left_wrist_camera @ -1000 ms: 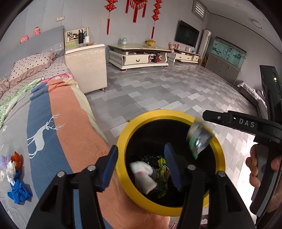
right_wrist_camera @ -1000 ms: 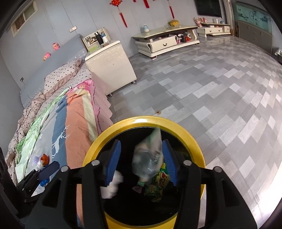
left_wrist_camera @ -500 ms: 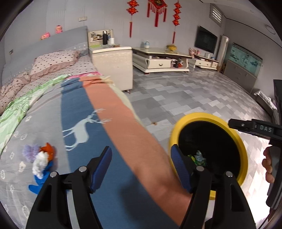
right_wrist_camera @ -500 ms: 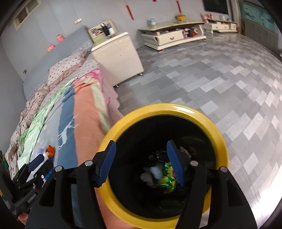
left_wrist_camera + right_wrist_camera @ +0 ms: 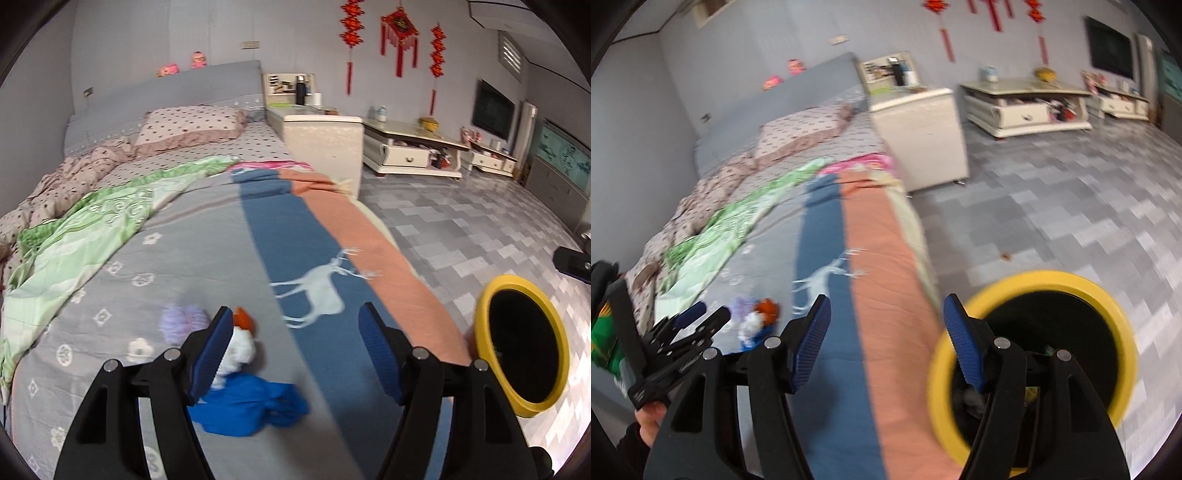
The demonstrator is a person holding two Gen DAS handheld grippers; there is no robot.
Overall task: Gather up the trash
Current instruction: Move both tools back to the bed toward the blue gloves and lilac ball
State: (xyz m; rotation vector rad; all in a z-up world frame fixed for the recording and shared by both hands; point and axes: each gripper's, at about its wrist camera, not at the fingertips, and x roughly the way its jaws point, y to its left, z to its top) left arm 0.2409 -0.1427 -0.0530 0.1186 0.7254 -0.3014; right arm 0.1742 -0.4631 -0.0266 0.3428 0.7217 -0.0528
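Observation:
A yellow-rimmed black trash bin (image 5: 522, 345) stands on the floor by the bed's edge; it also shows in the right wrist view (image 5: 1052, 343) with trash inside. Crumpled trash lies on the bedspread: a blue piece (image 5: 255, 406), a white piece (image 5: 240, 349), an orange piece (image 5: 245, 321) and a lilac piece (image 5: 183, 323). My left gripper (image 5: 295, 354) is open and empty above the bed, just right of that pile. My right gripper (image 5: 884, 343) is open and empty over the bed's edge, left of the bin.
The bed (image 5: 184, 240) carries a grey, blue and orange cover, a green quilt and a dotted pillow. A white bedside cabinet (image 5: 321, 147) stands past it. Low TV cabinets (image 5: 413, 155) line the far wall. Grey tiled floor (image 5: 461, 229) lies right of the bed.
Both grippers have swung left from over the bin toward the bed. The silvery wrapper has dropped into the bin. The left gripper is now close to the trash pile.

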